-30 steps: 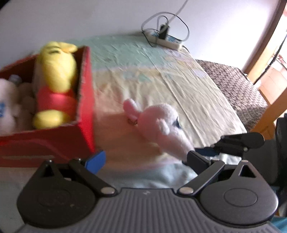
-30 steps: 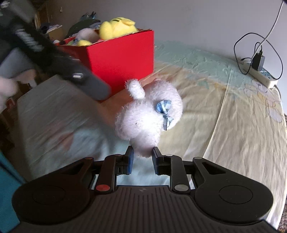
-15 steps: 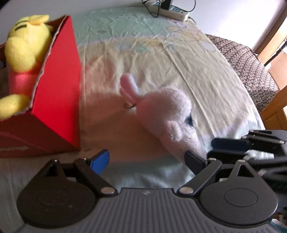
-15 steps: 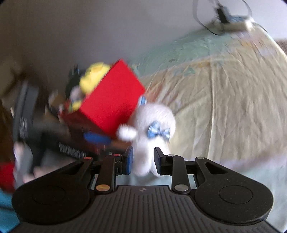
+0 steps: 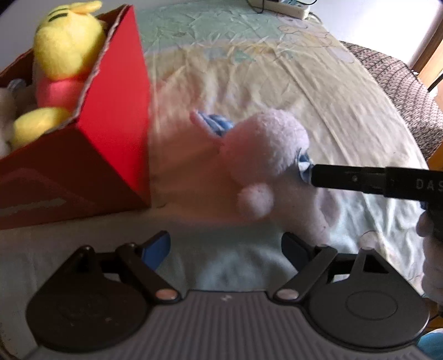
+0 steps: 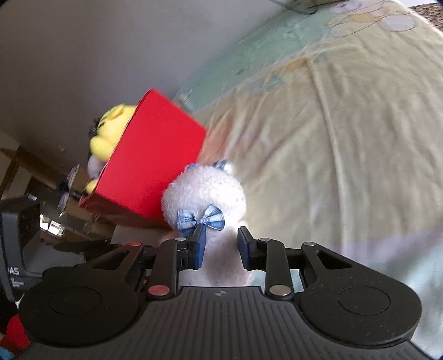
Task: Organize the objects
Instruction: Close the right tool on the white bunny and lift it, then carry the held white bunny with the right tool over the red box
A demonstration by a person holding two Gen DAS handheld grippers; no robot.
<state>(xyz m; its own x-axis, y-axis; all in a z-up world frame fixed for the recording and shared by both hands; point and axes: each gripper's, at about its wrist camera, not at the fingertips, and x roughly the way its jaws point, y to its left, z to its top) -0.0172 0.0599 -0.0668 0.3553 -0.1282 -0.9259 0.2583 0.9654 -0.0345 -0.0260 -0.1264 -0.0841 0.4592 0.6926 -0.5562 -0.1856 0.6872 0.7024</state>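
My right gripper (image 6: 220, 243) is shut on a white plush rabbit (image 6: 205, 193) with a blue checked bow, held lifted above the bed next to the red box (image 6: 149, 163). In the left wrist view the same plush rabbit (image 5: 263, 155) hangs in the middle, with the right gripper's black body (image 5: 373, 180) coming in from the right. My left gripper (image 5: 224, 249) is open and empty, below the plush. The red box (image 5: 110, 116) holds a yellow plush (image 5: 66, 47) with a red shirt and some white plush toys.
A pale yellow and green bedsheet (image 5: 277, 69) covers the bed. A white power strip (image 5: 288, 8) with cables lies at the far edge by the wall. A brown patterned seat (image 5: 401, 91) stands at the right. Wooden furniture (image 6: 33, 171) stands left of the box.
My right gripper has lifted the white plush rabbit off the sheet and swung it toward the red box. The left gripper stayed open and shifted little.
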